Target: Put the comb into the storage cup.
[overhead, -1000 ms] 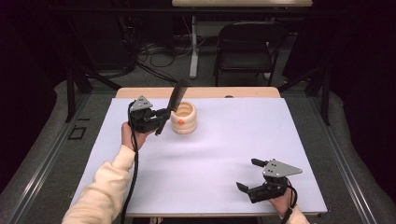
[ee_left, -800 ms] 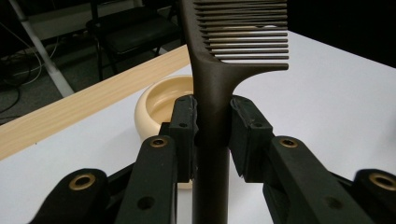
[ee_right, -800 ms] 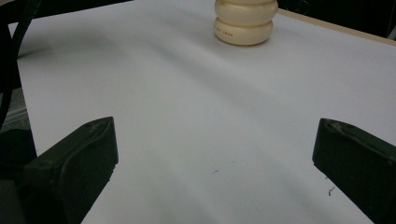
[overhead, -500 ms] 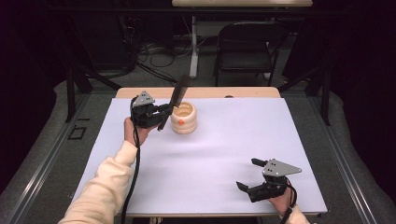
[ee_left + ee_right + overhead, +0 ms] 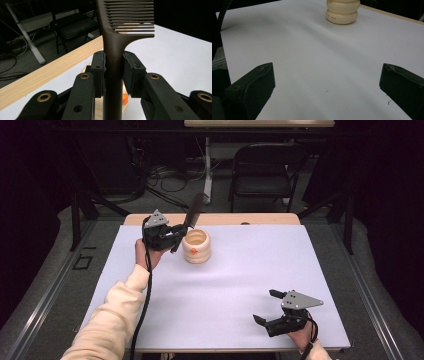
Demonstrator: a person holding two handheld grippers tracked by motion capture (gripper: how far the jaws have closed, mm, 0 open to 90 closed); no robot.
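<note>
Comb [image 5: 113,47]: dark, handle clamped between the jaws, teeth raised, just above the cup.
Left gripper [image 5: 172,237]: jaws closed on comb handle.
Cup [image 5: 195,246]: cream, ribbed, far counter [image 5: 240,285] area.
Right gripper [image 5: 266,307]: jaws wide, holding nothing, near edge.

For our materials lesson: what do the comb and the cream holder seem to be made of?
Comb: likely moulded plastic, dark brown and matt, with thin even teeth. Cream holder: perhaps glazed ceramic or glossy plastic, with smooth ribbed walls and a soft sheen; the look leaves it open.
</note>
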